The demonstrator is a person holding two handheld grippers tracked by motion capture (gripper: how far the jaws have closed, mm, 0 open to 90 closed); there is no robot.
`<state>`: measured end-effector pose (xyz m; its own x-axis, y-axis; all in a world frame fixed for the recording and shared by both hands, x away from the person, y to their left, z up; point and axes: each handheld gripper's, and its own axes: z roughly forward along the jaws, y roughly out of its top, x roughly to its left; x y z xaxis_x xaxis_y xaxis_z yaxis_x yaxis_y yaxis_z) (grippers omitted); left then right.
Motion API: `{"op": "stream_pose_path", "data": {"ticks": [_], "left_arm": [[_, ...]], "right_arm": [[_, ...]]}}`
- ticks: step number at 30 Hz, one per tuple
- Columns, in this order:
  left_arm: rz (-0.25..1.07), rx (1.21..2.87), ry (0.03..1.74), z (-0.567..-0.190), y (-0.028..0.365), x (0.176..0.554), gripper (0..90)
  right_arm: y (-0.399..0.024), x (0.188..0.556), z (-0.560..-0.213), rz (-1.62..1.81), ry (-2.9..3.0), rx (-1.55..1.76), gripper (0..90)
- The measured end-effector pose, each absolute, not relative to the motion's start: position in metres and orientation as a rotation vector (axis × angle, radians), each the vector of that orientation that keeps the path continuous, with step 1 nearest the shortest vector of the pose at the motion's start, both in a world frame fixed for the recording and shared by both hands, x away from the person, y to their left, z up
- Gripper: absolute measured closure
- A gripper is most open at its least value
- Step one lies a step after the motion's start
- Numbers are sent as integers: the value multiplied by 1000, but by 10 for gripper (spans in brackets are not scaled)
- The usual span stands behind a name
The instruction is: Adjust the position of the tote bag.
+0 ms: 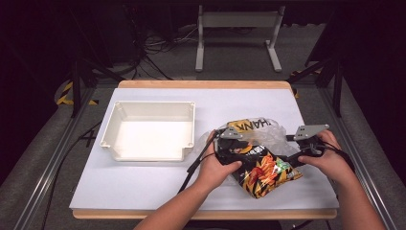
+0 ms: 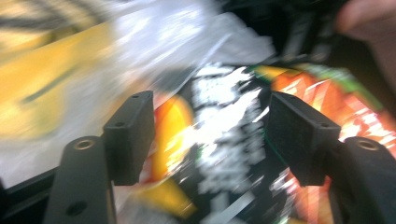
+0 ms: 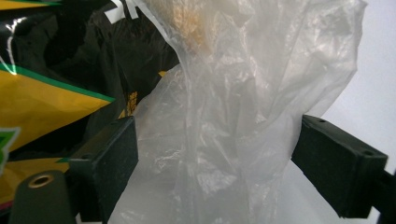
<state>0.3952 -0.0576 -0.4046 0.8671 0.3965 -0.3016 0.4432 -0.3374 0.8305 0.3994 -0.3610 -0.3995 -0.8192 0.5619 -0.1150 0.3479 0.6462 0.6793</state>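
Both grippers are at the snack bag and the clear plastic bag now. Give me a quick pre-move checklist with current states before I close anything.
1. Left gripper open around the snack bag: ok, jaws apart, bag between them.
2. Right gripper open around the clear plastic bag: ok, film between the jaws.
3. Left view sharp enough to judge contact: not ok, blurred.
4. White bin empty: ok.
5. Snack bag fully free of the plastic: cannot tell.

One white tray [image 1: 149, 130], two snack bags [image 1: 265, 170], one clear plastic bag [image 3: 243, 116], two claws [image 1: 230, 143].
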Motion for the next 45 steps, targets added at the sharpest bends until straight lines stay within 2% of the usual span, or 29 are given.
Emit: {"op": "stream_pose_path", "data": {"ticks": [4, 12, 21, 25, 31, 33, 38, 42, 45], "left_arm": [[-36, 1989, 698, -412, -32, 402, 278], [-42, 2035, 756, -423, -8, 401, 281], [-52, 2053, 707, -422, -5, 395, 271], [-55, 2038, 705, -420, -4, 395, 270], [-37, 2031, 699, -418, -2, 393, 272], [-29, 2031, 696, -417, -1, 393, 272], [-18, 2030, 701, -416, 2, 393, 273], [-17, 2033, 700, -415, 4, 392, 273], [-14, 2028, 699, -415, 6, 392, 273]], "right_arm": [[-360, 399, -401, 953, 2552, 727, 145], [-368, 396, -393, 983, 2513, 769, 146], [-365, 379, -353, 1054, 2408, 865, 244], [-352, 368, -335, 1075, 2381, 846, 254], [-323, 351, -320, 1137, 2465, 834, 373], [-309, 350, -324, 1114, 2540, 853, 364], [-288, 357, -336, 1082, 2611, 930, 260], [-282, 368, -350, 973, 2637, 998, 184], [-279, 372, -360, 906, 2662, 1030, 163]]}}
